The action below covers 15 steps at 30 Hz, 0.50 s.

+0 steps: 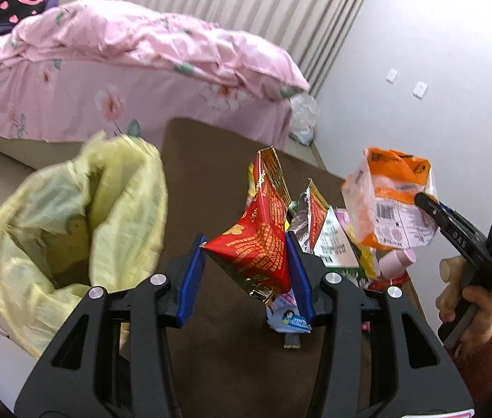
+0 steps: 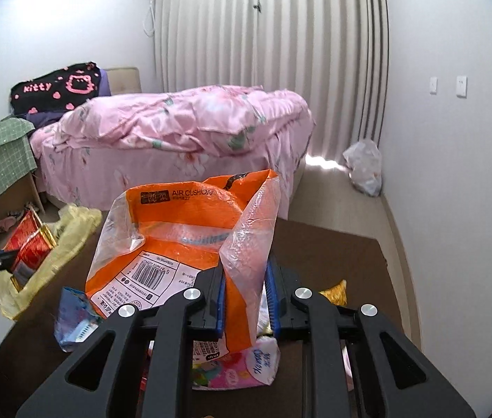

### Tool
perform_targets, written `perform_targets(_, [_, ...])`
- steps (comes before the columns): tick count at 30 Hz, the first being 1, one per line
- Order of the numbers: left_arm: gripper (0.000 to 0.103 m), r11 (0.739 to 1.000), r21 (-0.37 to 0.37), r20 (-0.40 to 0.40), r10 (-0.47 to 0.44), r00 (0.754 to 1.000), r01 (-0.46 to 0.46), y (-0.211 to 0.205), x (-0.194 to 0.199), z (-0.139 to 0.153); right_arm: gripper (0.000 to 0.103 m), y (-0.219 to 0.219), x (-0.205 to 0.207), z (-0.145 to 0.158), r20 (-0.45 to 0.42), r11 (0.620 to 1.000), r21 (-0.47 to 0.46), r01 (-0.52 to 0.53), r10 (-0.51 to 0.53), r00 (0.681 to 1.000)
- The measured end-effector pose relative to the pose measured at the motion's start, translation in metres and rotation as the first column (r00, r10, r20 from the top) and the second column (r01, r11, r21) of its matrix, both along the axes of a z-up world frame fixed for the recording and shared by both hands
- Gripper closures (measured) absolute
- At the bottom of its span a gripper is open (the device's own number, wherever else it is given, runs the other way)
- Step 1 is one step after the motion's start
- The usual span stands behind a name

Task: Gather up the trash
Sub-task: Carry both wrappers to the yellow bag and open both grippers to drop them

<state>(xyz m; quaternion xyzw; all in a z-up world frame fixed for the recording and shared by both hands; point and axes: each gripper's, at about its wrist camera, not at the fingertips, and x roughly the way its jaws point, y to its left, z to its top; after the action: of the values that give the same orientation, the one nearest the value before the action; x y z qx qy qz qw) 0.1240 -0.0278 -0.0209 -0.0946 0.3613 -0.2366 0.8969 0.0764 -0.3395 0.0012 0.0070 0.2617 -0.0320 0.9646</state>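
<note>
Yellow trash bag [image 1: 71,230] sits open at the counter's left edge, left of the left tool [image 1: 246,247], mouth up, some dark stuff inside. Left tool's blue pads pinch a red snack packet [image 1: 256,244], lifted clear of the brown counter [image 1: 204,181], gold inner foil showing at its torn top. Under that tool, near the right pad, a small blue-and-white wrapper [image 1: 289,317] lies on the counter. Just right of it, a heap of wrappers [image 1: 333,244]: silver foil pack, white carton, pink bottle on its side. Further right the right tool [image 2: 246,292], held in a hand [image 1: 461,299] with a fuzzy red sleeve, pinches an orange and clear plastic bag [image 2: 183,230] by its clear side; bag hangs raised above the heap, barcode facing the camera. Right tool's blue pads are close together on the film. Below it more wrappers, pink and white; a blue packet [image 2: 75,317] to its left, a gold one [image 2: 334,291] to its right. Pink bed [image 2: 183,129] beyond the counter.
</note>
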Motion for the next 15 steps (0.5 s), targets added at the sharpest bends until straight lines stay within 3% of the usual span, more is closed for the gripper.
perform_targets(6, [0.060,0.987,-0.011,0.095,0.158,0.983,-0.157,0.053,0.000,0.035,0.085,0.027,0.005,0.023,0.039,0.998,-0.016,-0.060,0.061,0.997])
perform_targets(11, [0.060,0.951,-0.046,0.163,0.310,0.937,-0.306,0.101,-0.003,0.065,0.085,0.084,0.033,0.035,0.041,0.981,-0.026,-0.194,0.195,0.980])
perform_targets(15, [0.060,0.914,-0.079,0.153,0.406,0.901,-0.399,0.131,-0.001,0.067,0.085,0.149,0.078,0.026,-0.019,0.945,0.015,-0.326,0.326,0.945])
